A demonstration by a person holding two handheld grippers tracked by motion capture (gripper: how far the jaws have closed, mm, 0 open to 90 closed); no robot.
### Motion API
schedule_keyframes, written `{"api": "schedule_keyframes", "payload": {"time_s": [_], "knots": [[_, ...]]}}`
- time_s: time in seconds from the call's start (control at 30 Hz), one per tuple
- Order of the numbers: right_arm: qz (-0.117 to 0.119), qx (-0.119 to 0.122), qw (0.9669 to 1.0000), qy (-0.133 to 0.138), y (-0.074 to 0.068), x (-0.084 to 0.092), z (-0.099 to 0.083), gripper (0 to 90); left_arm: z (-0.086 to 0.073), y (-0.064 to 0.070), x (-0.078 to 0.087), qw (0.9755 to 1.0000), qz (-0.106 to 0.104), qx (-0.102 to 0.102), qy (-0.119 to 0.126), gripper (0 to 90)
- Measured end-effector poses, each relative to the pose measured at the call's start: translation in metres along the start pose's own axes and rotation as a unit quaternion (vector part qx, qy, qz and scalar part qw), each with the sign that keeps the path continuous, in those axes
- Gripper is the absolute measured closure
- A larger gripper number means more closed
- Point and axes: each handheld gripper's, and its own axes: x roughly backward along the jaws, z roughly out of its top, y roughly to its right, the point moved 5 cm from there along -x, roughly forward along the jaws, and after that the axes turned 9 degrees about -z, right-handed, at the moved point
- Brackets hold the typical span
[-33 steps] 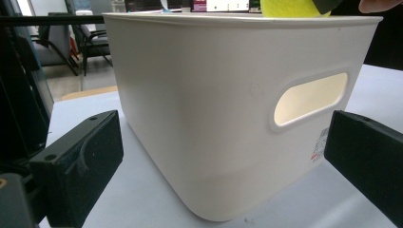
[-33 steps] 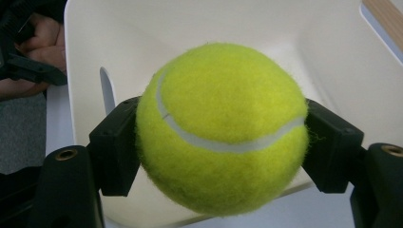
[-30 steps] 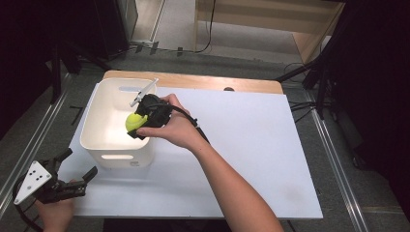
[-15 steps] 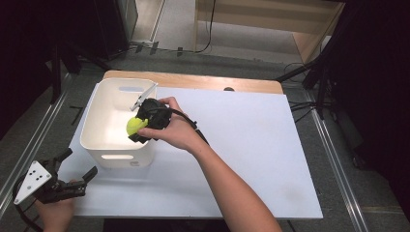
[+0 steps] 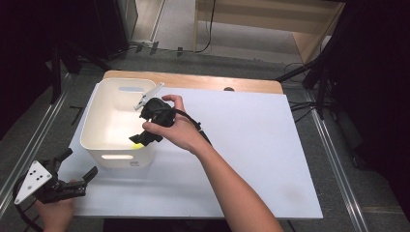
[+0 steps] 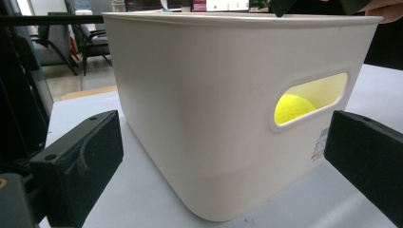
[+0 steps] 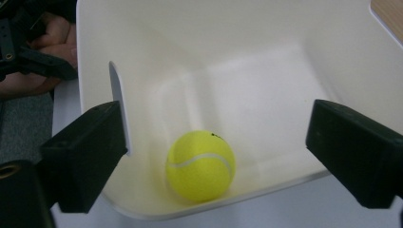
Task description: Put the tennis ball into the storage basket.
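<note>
Ball: fuzzy yellow tennis ball [image 7: 200, 165] lies free in white plastic handled bin [image 5: 99, 126] | right gripper [image 7: 216, 156] jaws spread above it; best lifted straight up clear of rim | left gripper [image 5: 67, 170] spread, idle beside bin.

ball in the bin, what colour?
Yellow-green tennis ball with a white seam; clearest in the right gripper view.

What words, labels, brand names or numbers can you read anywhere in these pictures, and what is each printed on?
Nothing can be read.
Sticker low on the white bin: red and dark print, too small and blurred.
Tennis ball: a small dark mark near its top, too blurred.
</note>
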Motion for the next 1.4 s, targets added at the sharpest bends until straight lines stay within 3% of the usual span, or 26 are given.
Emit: {"api": "schedule_keyframes", "payload": {"time_s": [0.33,0.57,1.03,1.4], "knots": [[-0.019,-0.003,0.9997,0.015,0.006,0.014,-0.011,1.0,0.000,0.000,0.000,1.0000,0.002,-0.001,-0.003,0.0],[-0.032,-0.018,0.9991,0.022,0.012,0.024,-0.025,1.0,0.000,0.000,0.000,1.0000,0.002,-0.002,-0.003,0.0],[-0.060,-0.052,0.9965,0.027,0.024,0.037,-0.065,0.9,0.000,0.000,0.000,1.0000,0.003,-0.002,-0.004,0.0],[-0.080,-0.065,0.9944,0.027,0.030,0.043,-0.097,0.9,0.000,0.000,0.000,1.0000,0.003,-0.002,-0.004,0.0]]}}
